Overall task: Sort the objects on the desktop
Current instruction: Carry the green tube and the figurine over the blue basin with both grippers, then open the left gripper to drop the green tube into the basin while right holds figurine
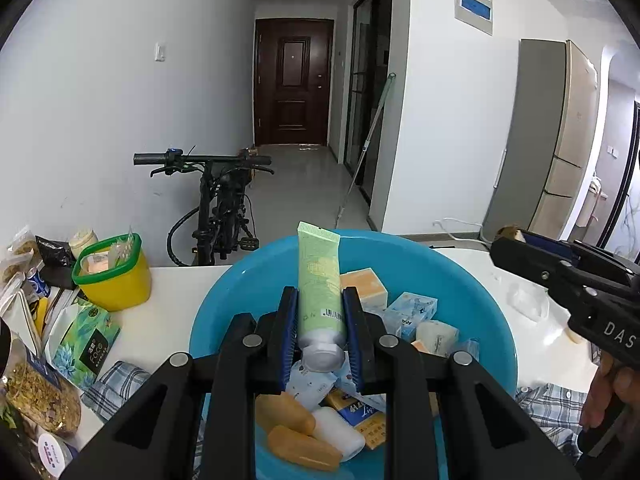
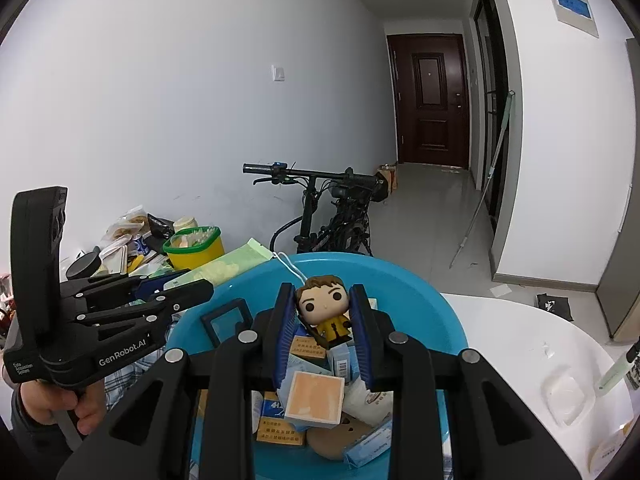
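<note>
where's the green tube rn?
The pale green plastic tube is clamped in the left gripper, silver cap toward the camera, above the round blue plastic basin; the right wrist view shows it left of the basin.

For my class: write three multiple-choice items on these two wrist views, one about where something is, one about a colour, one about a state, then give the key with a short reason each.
1. Where is the yellow tub with the green rim?
A. inside the basin
B. on the table, left of the basin
C. on the floor

2. What colour is the basin?
A. blue
B. red
C. white

3. What is the right hand-held gripper doing?
A. hanging open
B. shut on a figurine
C. shut on a spoon

Key:
1 B: the yellow tub stands on the table beside the basin.
2 A: the basin is blue.
3 B: the right hand-held gripper clamps the figurine.
</note>
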Action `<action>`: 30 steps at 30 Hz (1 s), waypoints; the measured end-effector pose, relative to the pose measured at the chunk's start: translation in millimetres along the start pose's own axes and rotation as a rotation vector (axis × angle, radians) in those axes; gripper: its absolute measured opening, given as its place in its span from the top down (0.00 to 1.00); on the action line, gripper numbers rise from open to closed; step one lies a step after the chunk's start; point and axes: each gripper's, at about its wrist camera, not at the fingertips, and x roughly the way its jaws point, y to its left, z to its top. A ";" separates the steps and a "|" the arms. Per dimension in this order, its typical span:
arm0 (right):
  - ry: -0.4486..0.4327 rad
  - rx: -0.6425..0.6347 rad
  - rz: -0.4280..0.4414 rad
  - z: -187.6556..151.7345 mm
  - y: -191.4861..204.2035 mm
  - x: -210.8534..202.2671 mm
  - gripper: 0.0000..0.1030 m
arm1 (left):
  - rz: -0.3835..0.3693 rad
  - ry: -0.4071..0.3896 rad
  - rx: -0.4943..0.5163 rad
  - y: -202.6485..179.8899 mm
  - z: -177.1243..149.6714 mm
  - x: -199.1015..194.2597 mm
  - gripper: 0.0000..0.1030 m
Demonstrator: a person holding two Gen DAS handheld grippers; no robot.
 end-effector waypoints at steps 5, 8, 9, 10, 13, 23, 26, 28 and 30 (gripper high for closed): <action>0.004 -0.001 0.005 0.6 0.7 1.5 0.75 | 0.000 0.000 0.006 -1.1 -0.1 -0.2 0.77; 0.007 -0.001 0.003 0.3 0.3 1.6 0.75 | 0.001 0.001 0.007 -1.3 -0.2 -0.6 0.77; 0.008 -0.001 0.002 -0.6 0.8 2.0 0.75 | 0.000 0.003 0.007 -1.4 -0.2 -0.7 0.77; 0.009 0.000 0.001 -0.8 0.7 2.4 0.75 | 0.001 0.003 0.006 -1.4 -0.2 -0.6 0.77; 0.012 0.000 0.000 -1.4 0.7 3.3 0.75 | 0.001 0.005 0.003 -1.2 -0.1 -0.2 0.77; 0.030 0.001 0.009 -4.6 -0.7 8.7 0.75 | 0.005 0.008 0.010 -1.0 -0.9 1.8 0.77; 0.032 -0.002 0.010 -5.0 -0.7 9.0 0.75 | 0.005 0.011 0.009 -0.6 -1.0 3.0 0.77; 0.032 -0.001 0.009 -4.9 -0.4 9.1 0.75 | 0.004 0.015 0.010 -1.4 -1.3 3.5 0.77; 0.034 0.000 0.009 -5.7 -1.5 9.1 0.75 | 0.007 0.016 0.009 -0.9 -1.2 3.7 0.77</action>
